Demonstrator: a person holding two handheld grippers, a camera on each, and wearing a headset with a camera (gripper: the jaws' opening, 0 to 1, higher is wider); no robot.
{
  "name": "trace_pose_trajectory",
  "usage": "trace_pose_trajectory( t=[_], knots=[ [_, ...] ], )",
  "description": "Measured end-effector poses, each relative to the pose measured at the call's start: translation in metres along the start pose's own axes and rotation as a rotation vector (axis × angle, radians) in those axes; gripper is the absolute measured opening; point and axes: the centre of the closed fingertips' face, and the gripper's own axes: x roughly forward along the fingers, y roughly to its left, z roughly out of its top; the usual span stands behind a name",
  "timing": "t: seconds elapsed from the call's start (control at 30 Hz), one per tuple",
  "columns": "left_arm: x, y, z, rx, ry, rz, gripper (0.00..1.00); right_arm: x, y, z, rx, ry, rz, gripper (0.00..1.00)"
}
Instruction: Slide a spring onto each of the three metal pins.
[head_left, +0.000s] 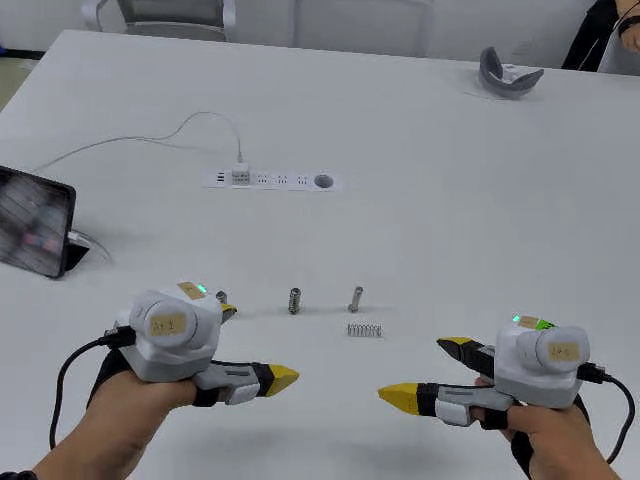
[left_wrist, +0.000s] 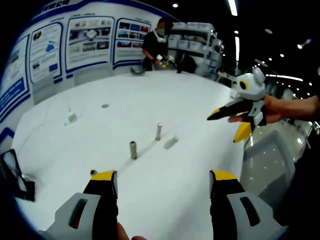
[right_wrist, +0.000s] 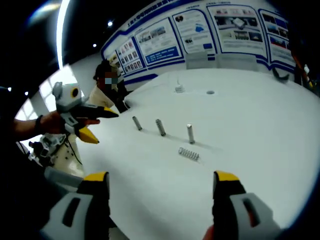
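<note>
— How far along are we?
— Partway, by our reading. The middle short metal pin (head_left: 294, 300) looks ribbed, as if a spring sits on it. The right metal pin (head_left: 356, 298) looks bare, and the left metal pin (right_wrist: 136, 123) is too small for us to judge. One loose coiled wire spring (head_left: 364, 330) lies flat just in front of the right pin.
— And our grippers?
— The left gripper (head_left: 255, 345) and right gripper (head_left: 423, 368) hover near us, yellow-tipped fingers (left_wrist: 103, 180) spread wide and holding nothing.
— The surroundings?
— We see a broad white surface (head_left: 450, 200) with a white power strip (head_left: 272, 180) and a dark tablet (head_left: 35, 220). Blue-and-white poster boards (right_wrist: 235, 25) line the room.
</note>
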Motion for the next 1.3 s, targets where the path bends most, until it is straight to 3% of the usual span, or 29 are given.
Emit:
trace_pose_trajectory(
  t=[0.47, 1.3],
  knots=[
    [0.019, -0.013, 0.006, 0.038, 0.019, -0.048, 0.76, -0.005, 0.003, -0.008, -0.003, 0.007, 0.004, 0.87],
    [0.063, -0.042, 0.009, 0.141, 0.103, -0.156, 0.78, -0.011, 0.011, -0.016, 0.004, 0.011, 0.019, 0.88]
  ],
)
